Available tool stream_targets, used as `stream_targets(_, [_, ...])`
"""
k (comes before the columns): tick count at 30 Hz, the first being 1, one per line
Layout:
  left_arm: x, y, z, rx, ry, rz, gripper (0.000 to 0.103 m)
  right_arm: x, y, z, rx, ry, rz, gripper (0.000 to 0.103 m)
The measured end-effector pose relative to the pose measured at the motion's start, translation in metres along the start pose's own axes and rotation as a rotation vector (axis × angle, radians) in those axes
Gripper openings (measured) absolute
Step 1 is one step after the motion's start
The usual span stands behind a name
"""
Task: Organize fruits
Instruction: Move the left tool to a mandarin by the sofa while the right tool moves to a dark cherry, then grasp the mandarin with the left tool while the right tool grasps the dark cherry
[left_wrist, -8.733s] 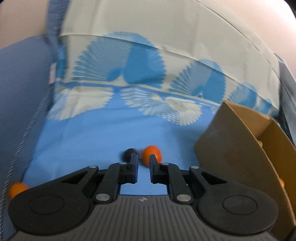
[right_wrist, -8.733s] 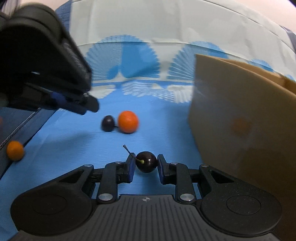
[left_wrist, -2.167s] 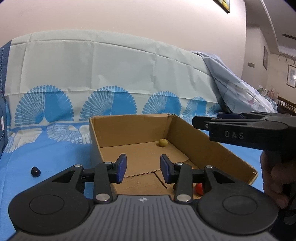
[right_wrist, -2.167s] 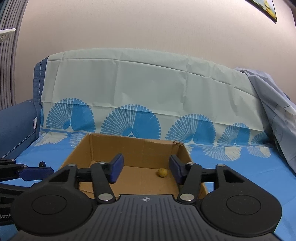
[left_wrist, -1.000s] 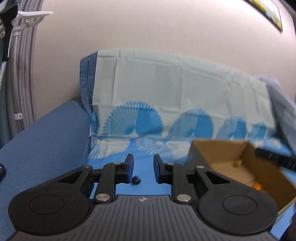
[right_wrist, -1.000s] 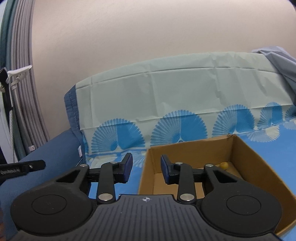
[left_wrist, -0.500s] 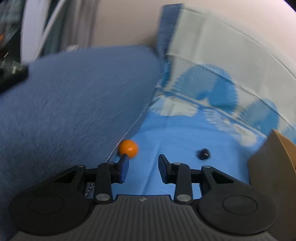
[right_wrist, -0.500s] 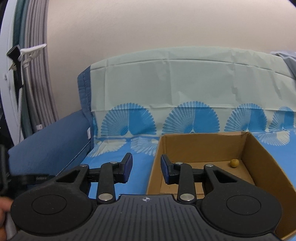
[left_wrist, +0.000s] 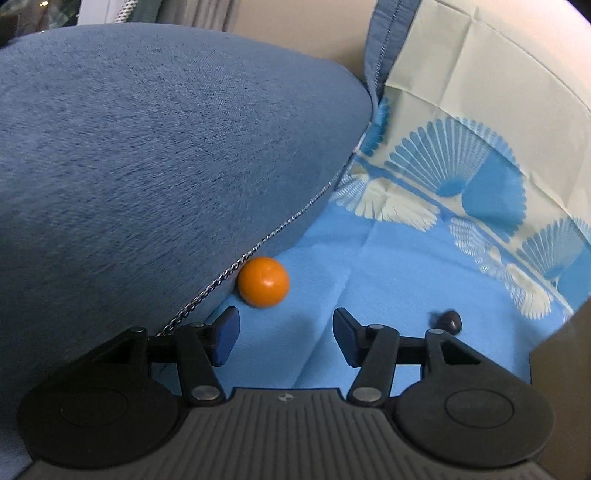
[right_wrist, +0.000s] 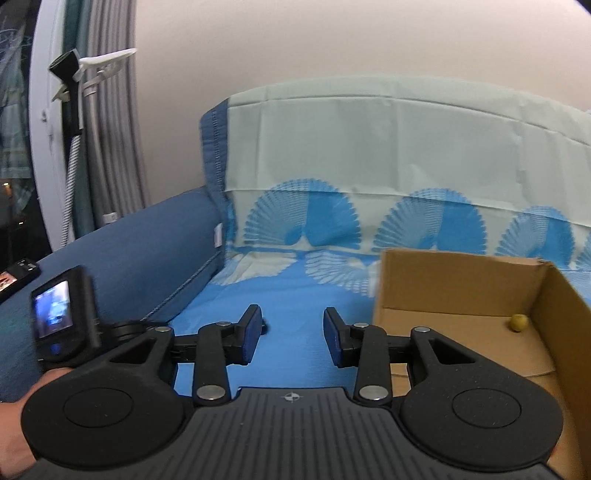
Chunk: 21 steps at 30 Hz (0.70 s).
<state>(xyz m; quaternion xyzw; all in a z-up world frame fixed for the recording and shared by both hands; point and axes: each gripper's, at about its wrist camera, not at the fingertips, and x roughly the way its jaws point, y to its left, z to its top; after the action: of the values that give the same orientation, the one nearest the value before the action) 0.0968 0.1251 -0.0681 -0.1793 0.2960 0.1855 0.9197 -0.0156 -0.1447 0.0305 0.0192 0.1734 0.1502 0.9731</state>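
On the sofa seat, against the blue armrest, an orange fruit lies on the blue patterned cloth, touching the armrest's piped seam. The left gripper now points down at it, where a second ago it looked out level across the sofa toward the cardboard box. Its fingers have just been opening and stand wide with nothing between them; the orange fruit sits just ahead of the left finger, not yet inside the gap. A small dark fruit lies on the cloth off to the right, near the box corner.

The right gripper hangs above the cloth beside the box, its fingers moderately apart and empty. A small yellow-green fruit rests in the far corner of the box floor.

The left side looks set to collect the orange fruit next. Judging by its place, the armrest leaves little room for the left finger, so the fruit may roll.
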Motion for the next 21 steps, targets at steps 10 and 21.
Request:
stream_targets(10, [0.028, -0.010, 0.008, -0.107, -0.022, 0.124, 0.046, 0.027, 0.029, -0.010, -0.023, 0.031, 0.057, 0.039])
stream_targets(21, [0.029, -0.004, 0.012, -0.166, -0.016, 0.132, 0.038, 0.109, 0.047, -0.016, 0.048, 0.077, -0.037, 0.039])
